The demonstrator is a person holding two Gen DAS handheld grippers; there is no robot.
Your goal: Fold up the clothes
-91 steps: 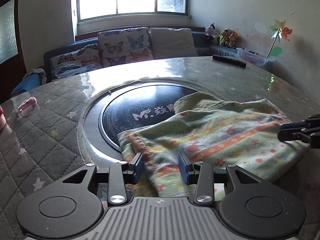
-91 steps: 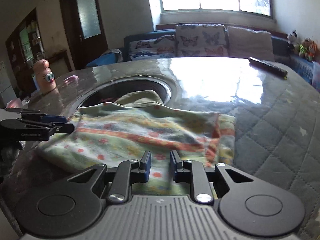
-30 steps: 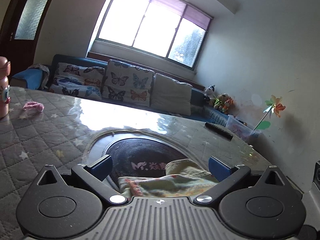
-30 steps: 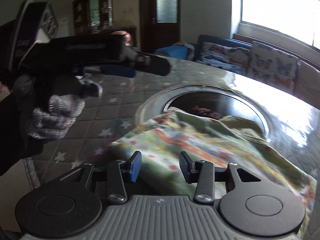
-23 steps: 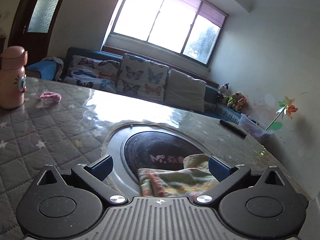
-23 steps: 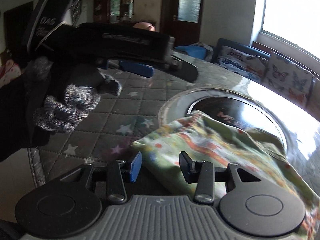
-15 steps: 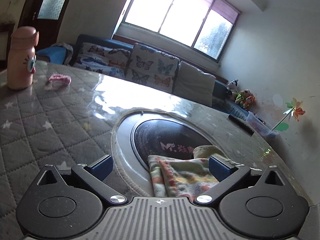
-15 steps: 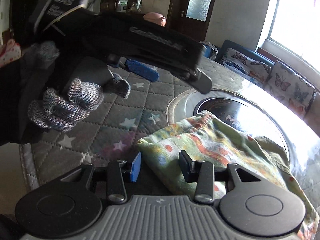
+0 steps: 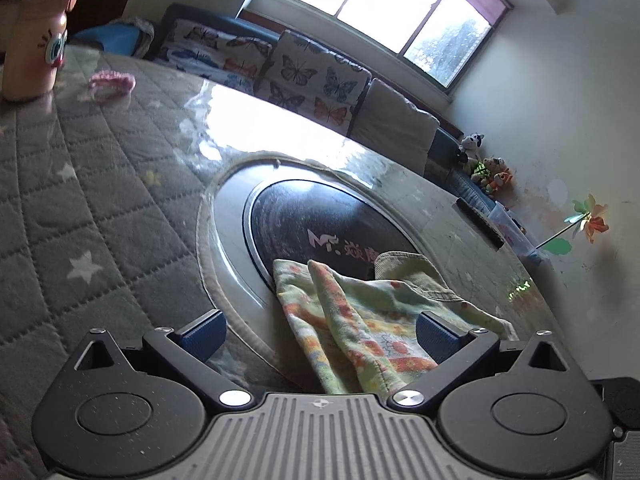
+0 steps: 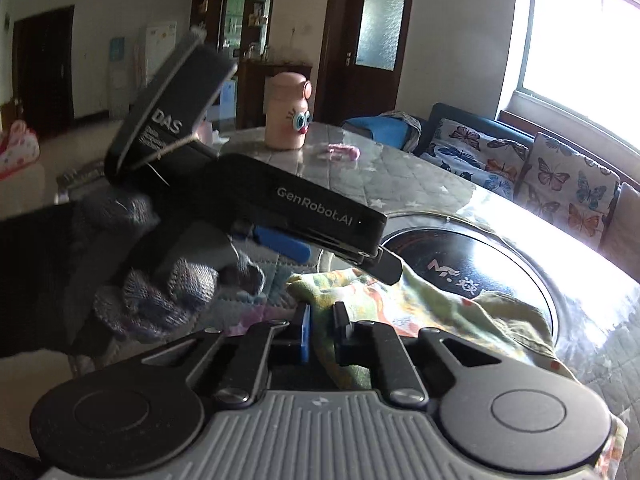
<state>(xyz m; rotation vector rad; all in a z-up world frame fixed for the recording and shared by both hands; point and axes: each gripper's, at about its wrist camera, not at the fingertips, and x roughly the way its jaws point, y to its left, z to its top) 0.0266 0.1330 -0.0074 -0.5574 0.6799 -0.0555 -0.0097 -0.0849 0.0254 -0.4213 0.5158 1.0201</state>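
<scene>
A folded green garment with orange and yellow print [image 9: 360, 316] lies on the round table, partly over the black glass centre disc [image 9: 312, 220]. My left gripper [image 9: 320, 330] is open wide, its blue pads either side of the garment's near edge, above it. In the right wrist view my right gripper [image 10: 320, 332] is shut on the garment's [image 10: 420, 304] near corner. The left gripper's body [image 10: 288, 216], held by a gloved hand, hovers just above and left of that corner.
A grey quilted star cover [image 9: 80, 184] lies on the table. A pink bottle with eyes [image 9: 36, 36] and a small pink item [image 9: 112, 80] stand at the far left. A dark remote [image 9: 480, 224] lies at the far right. A sofa [image 9: 304, 76] stands behind.
My right gripper has closed on the garment's corner. My left gripper has tilted down and moved closer over the garment's edge, still open.
</scene>
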